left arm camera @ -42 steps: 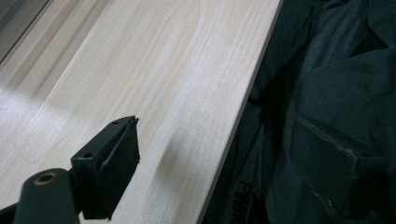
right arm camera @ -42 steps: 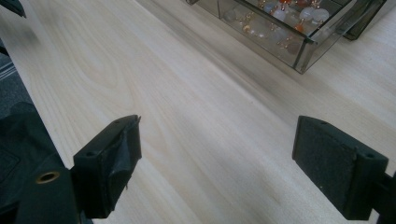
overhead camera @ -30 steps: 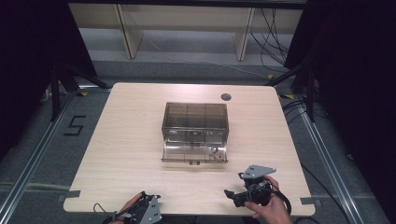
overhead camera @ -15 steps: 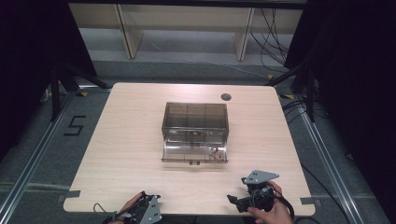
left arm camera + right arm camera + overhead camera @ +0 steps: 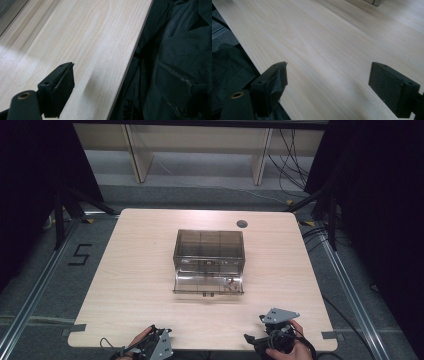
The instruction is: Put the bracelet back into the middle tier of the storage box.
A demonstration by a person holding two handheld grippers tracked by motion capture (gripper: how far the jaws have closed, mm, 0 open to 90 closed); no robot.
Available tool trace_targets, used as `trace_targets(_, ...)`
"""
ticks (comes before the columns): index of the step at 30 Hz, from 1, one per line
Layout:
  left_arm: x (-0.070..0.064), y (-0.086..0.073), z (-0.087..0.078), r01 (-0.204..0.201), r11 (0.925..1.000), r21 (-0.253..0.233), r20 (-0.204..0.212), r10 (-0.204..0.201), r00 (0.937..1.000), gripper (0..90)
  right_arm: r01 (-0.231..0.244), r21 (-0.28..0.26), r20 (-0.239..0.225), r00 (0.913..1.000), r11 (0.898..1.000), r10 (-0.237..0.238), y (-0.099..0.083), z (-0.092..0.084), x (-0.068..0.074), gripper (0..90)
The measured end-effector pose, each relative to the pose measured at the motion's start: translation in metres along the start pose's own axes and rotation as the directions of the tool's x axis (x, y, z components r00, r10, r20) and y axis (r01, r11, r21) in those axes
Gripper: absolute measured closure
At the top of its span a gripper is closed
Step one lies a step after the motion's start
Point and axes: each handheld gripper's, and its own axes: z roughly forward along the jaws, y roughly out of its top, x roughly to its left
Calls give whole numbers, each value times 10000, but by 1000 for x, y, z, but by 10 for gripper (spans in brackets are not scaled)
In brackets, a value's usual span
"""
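A smoky see-through box [image 5: 209, 245] stands mid-table with its bottom drawer [image 5: 200, 285] pulled out toward me. A small pale item [image 5: 231, 282] lies at the drawer's right end; what it is I cannot make out. My left gripper [image 5: 159, 345] rests at the front edge, left of centre, in a hand. In its own view the left gripper [image 5: 120, 87] is open, one jaw over the wood, the other over dark clothing. My right gripper [image 5: 252, 340] is held at the front right. Its own view shows the right gripper [image 5: 332, 87] open above bare wood, nothing between the jaws.
The light wooden table [image 5: 140, 270] has a round cable hole [image 5: 242, 224] at the back right. Dark clothing [image 5: 175, 50] hangs just beyond the front edge. A corner of the box [image 5: 375, 2] shows far ahead of the right gripper. Shelving stands behind the table.
The right gripper has drawn back toward the front edge of the table, away from the drawer. The left gripper has stayed put.
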Motion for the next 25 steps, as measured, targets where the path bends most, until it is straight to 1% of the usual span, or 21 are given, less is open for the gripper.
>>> trace_targets(1, 0, 0, 0, 0, 10000, 0, 0, 0, 10000, 155, 0, 0, 0, 10000, 10000, 0, 0, 0, 0, 164)
trace_targets(2, 0, 0, 0, -8, 10000, 1, 1, 8, 10000, 155, 62, 222, -80, 10000, 9997, -60, -1, -2, 0, 163)
trace_targets(3, 0, 0, 0, -8, 10000, 1, 1, 8, 10000, 155, -51, 97, -4, 10000, 9999, 51, -2, -1, 2, 164)
trace_targets(4, 0, 0, 0, -2, 10000, 3, -1, 2, 10000, 154, -196, 346, -13, 9998, 9992, 196, -2, -3, 3, 164)
trace_targets(5, 0, 0, 0, -4, 10000, 4, -6, 4, 10000, 154, -3, 285, -28, 10000, 9996, 4, -3, -2, 2, 164)
trace_targets(6, 0, 0, 0, -7, 10000, 8, -5, 7, 10000, 154, -99, 61, 62, 9999, 9999, 98, -4, 0, 4, 164)
trace_targets(7, 0, 0, 0, -7, 10000, 8, -5, 7, 10000, 154, -99, 61, 62, 9999, 9999, 98, -4, 0, 4, 164)
trace_targets(8, 0, 0, 0, -4, 10000, 8, -5, 4, 10000, 155, -71, 270, -92, 9999, 9996, 73, -4, -3, 4, 164)
trace_targets(9, 0, 0, 0, -4, 10000, 10, -6, 4, 10000, 155, -24, 5, -67, 10000, 10000, 24, -5, -1, 5, 164)
trace_targets(10, 0, 0, 0, -6, 10000, 8, -3, 6, 10000, 155, -142, 257, -91, 9999, 9996, 144, -6, -3, 6, 164)
trace_targets(11, 0, 0, 0, -6, 10000, 8, -3, 6, 10000, 155, -142, 257, -91, 9999, 9996, 144, -6, -3, 6, 164)
trace_targets(12, 0, 0, 0, -2, 10000, 1, -7, 2, 10000, 155, -65, 132, -11, 10000, 9999, 65, -8, -1, 6, 164)
trace_targets(13, 0, 0, 0, -5, 10000, 8, -6, 5, 10000, 155, 39, 436, -52, 10000, 9990, -37, -7, -3, 6, 164)
trace_targets(14, 0, 0, 0, -6, 10000, 5, -10, 6, 10000, 155, -145, 339, 43, 9999, 9993, 143, -9, -3, 7, 164)
trace_targets(15, 0, 0, 0, -6, 10000, 5, -10, 6, 10000, 155, -168, 584, 13, 9999, 9982, 167, -8, -4, 7, 164)
trace_targets(16, 0, 0, 0, -8, 10000, -1, -11, 8, 10000, 155, -250, 375, 23, 9997, 9990, 250, -9, -3, 8, 164)
trace_targets(19, 0, 0, 0, -2, 10000, 5, -11, 2, 10000, 156, -284, 365, -5, 9996, 9989, 284, -10, -3, 8, 164)
trace_targets(20, 0, 0, 0, -2, 10000, -25, -2, 2, 10000, 156, -68, 255, 1, 10000, 9997, 68, -10, -3, 7, 164)
trace_targets(21, 0, 0, 0, -7, 10000, 3, -14, 7, 10000, 156, 166, 431, -23, 9999, 9989, -166, -9, -4, 5, 164)
trace_targets(23, 0, 0, 0, -10, 10000, 3, -18, 10, 10000, 156, -227, 580, 33, 9997, 9981, 225, -9, -5, 7, 164)
trace_targets(25, 0, 0, 1, 6, 10000, -38, -3, -6, 10000, 156, -119, 459, -31, 9999, 9989, 121, -10, -4, 6, 164)
